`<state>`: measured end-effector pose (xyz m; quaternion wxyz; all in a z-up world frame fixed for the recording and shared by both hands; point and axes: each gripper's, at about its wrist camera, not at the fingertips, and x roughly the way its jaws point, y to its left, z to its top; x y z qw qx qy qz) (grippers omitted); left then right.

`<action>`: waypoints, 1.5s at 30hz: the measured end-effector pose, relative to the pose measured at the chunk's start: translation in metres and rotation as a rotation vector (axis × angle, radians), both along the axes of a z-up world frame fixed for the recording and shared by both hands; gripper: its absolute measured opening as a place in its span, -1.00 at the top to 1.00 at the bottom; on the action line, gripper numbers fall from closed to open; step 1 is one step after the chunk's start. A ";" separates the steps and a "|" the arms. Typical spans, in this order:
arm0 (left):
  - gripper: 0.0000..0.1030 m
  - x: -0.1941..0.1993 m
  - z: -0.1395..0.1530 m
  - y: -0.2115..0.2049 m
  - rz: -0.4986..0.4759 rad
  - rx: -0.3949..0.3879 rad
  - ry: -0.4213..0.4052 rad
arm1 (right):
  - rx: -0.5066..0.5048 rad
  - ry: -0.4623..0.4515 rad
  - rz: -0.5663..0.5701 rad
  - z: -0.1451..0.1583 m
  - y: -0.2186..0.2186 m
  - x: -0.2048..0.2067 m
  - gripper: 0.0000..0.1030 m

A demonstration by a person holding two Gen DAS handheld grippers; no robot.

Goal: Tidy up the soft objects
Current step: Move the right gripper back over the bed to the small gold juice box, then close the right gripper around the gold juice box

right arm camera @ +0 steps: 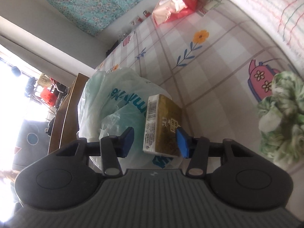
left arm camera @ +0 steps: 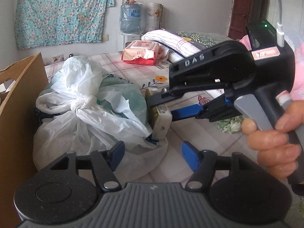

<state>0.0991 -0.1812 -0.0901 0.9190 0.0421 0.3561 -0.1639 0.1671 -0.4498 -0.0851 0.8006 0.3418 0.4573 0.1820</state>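
— On the checked tablecloth (left arm camera: 190, 133), where does the right gripper (left arm camera: 161, 105) sit?

— It reaches in from the right, pointing left and slightly down. A hand (left arm camera: 273, 142) wraps its grey handle, one finger on the trigger.

— And its fingers?

— They straddle a small gold-and-white tissue pack (left arm camera: 159, 119). In the right wrist view the right pad touches the pack's (right arm camera: 163, 129) gold face, while the left pad stands clear of it with a gap, so it isn't clamped.

— Where does the pack lie?

— Leaning against the knotted white plastic bags (left arm camera: 91, 104), on their right side, near the table's middle.

— The left gripper (left arm camera: 152, 155)?

— Near the camera, angled down, jaws spread with nothing between them, just the bag's edge and tablecloth below.

— Anything else soft?

— A green-and-white scrunchie (right arm camera: 281, 117) right of the pack, a pink tissue package (left arm camera: 140, 52) far back beside folded towels (left arm camera: 174, 41), and a cardboard box (left arm camera: 17, 114) at the left.
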 end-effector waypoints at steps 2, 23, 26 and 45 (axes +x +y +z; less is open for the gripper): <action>-0.48 0.000 0.001 0.000 0.000 -0.005 0.000 | 0.005 0.017 0.004 -0.005 0.000 0.001 0.34; -0.72 -0.013 0.002 -0.016 -0.093 -0.046 -0.059 | -0.040 0.015 -0.091 0.001 -0.058 -0.056 0.38; -0.71 -0.009 0.004 -0.028 -0.122 -0.007 -0.099 | -0.036 0.018 -0.087 0.002 -0.060 -0.050 0.32; -0.31 0.045 -0.029 -0.071 -0.187 0.096 0.014 | 0.072 0.099 0.030 -0.020 -0.054 0.001 -0.04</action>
